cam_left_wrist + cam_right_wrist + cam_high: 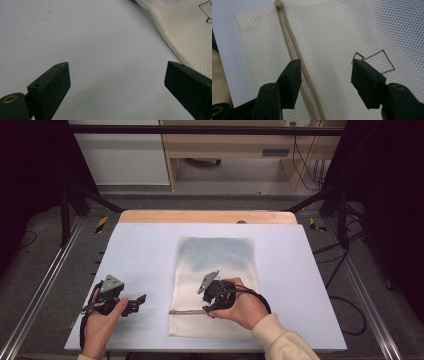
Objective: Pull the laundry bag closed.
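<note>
We see a cream mesh bag (215, 285) lying flat on the pale tabletop (145, 250), right of the middle, with its long sides running away from the person. A tan zipper (187, 311) crosses it near the end closest to the person. In the right gripper view the zipper (297, 53) runs as a double strip up the netting to a small stop at the bag's edge, and a thin brown outline of a square (375, 61) is drawn on the mesh (332, 32).

The right gripper (214, 296) sits over the near part of the bag, held in the person's right hand (245, 310) with a cream sleeve (282, 340) behind it. Its fingers (292, 82) stand partly spread above the netting; one lies just beside the zipper, the other beside the brown outline. Nothing is pinched between them.

The left gripper (131, 304) rests left of the bag, apart from it, in the left hand (97, 325). Its fingers (53, 87) are spread wide over bare tabletop, with the bag's edge (185, 32) showing near one of them.
</note>
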`<action>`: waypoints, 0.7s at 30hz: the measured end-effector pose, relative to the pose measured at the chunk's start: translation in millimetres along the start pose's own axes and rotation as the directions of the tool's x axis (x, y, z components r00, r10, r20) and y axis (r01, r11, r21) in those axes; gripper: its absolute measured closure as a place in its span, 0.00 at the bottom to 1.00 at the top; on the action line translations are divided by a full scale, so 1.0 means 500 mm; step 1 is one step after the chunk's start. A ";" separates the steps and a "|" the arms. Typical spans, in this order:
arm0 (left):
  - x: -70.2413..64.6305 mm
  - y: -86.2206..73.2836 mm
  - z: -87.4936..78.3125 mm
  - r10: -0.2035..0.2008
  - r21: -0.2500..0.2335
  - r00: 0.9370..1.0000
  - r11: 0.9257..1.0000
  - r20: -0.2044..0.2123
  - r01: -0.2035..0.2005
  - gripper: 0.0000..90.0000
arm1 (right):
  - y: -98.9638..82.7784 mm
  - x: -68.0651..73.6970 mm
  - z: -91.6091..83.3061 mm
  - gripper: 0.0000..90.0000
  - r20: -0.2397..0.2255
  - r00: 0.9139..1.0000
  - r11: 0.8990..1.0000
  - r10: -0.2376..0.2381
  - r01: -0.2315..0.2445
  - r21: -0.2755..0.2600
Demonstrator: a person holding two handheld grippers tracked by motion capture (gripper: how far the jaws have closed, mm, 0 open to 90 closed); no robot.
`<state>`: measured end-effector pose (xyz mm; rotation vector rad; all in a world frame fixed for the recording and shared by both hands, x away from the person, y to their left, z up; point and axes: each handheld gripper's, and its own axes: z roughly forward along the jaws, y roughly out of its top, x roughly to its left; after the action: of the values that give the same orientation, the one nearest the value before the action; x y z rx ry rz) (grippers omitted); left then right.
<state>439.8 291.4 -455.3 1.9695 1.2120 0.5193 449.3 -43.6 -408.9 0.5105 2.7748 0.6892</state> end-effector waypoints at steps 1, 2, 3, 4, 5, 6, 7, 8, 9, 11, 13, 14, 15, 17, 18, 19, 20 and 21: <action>0.001 0.000 0.001 -0.001 0.001 1.000 1.000 0.000 0.001 0.07 | 0.004 0.001 0.002 0.48 -0.005 1.000 1.000 -0.003 0.003 0.000; 0.001 0.000 0.001 -0.001 0.001 1.000 1.000 0.000 0.001 0.07 | 0.008 0.001 0.003 0.50 -0.011 1.000 1.000 -0.002 0.002 0.003; 0.001 0.001 0.002 0.000 0.001 1.000 1.000 0.001 0.000 0.07 | 0.008 0.001 0.003 0.50 -0.011 1.000 1.000 -0.002 0.002 0.003; 0.002 0.001 0.004 0.003 0.001 1.000 1.000 0.003 -0.003 0.07 | 0.015 0.002 0.007 0.52 -0.029 1.000 1.000 -0.005 0.005 -0.007; 0.002 0.002 0.004 0.001 -0.007 1.000 1.000 0.010 -0.001 0.07 | 0.018 0.003 0.008 0.55 -0.033 0.999 1.000 -0.009 0.008 -0.020; 0.002 0.003 0.004 0.000 -0.010 1.000 1.000 0.014 0.000 0.07 | 0.021 0.005 0.009 0.58 -0.047 0.999 0.999 -0.016 0.014 -0.034; 0.002 0.003 0.004 0.000 -0.010 1.000 1.000 0.014 0.000 0.07 | 0.021 0.005 0.009 0.58 -0.047 0.999 0.999 -0.016 0.014 -0.034; 0.002 0.003 0.003 -0.001 -0.013 1.000 1.000 0.010 0.001 0.07 | 0.024 0.006 0.011 0.57 -0.061 0.998 0.999 -0.021 0.018 -0.038; 0.003 0.004 0.003 0.000 -0.013 1.000 1.000 0.010 0.000 0.07 | 0.027 0.007 0.015 0.58 -0.060 0.998 0.999 -0.021 0.019 -0.036; 0.004 0.004 0.003 -0.001 -0.008 1.000 1.000 0.011 0.001 0.07 | 0.036 0.012 0.022 0.65 -0.081 0.996 0.998 -0.037 0.034 -0.044; 0.004 0.004 0.003 -0.001 -0.006 1.000 1.000 0.013 0.001 0.07 | 0.040 0.017 0.025 0.67 -0.086 0.995 0.998 -0.045 0.041 -0.043; 0.004 0.004 0.004 -0.001 -0.005 1.000 1.000 0.013 0.001 0.07 | 0.050 0.027 0.032 0.72 -0.101 0.993 0.997 -0.059 0.054 -0.051; 0.004 0.004 0.004 0.000 -0.002 1.000 1.000 0.014 0.000 0.07 | 0.054 0.032 0.037 0.73 -0.104 0.992 0.996 -0.068 0.062 -0.058; 0.003 0.004 0.004 -0.001 0.001 1.000 1.000 0.011 0.001 0.07 | 0.065 0.042 0.046 0.75 -0.118 0.990 0.996 -0.081 0.075 -0.058; 0.003 0.004 0.004 -0.001 0.001 1.000 1.000 0.013 0.001 0.07 | 0.070 0.047 0.051 0.75 -0.121 0.989 0.995 -0.085 0.078 -0.062; 0.003 0.004 0.004 -0.003 0.000 1.000 1.000 0.014 0.003 0.07 | 0.074 0.050 0.055 0.76 -0.128 0.988 0.995 -0.085 0.077 -0.063; 0.004 0.004 0.003 -0.003 0.001 1.000 1.000 0.015 0.003 0.07 | 0.079 0.053 0.060 0.76 -0.133 0.988 0.995 -0.084 0.075 -0.070; 0.004 0.004 0.003 -0.002 0.002 1.000 1.000 0.015 0.002 0.07 | 0.083 0.056 0.065 0.77 -0.134 0.988 0.995 -0.079 0.070 -0.070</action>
<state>443.2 292.1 -454.8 1.9697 1.2057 0.5019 445.1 14.8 -420.8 0.3573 2.8696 0.8240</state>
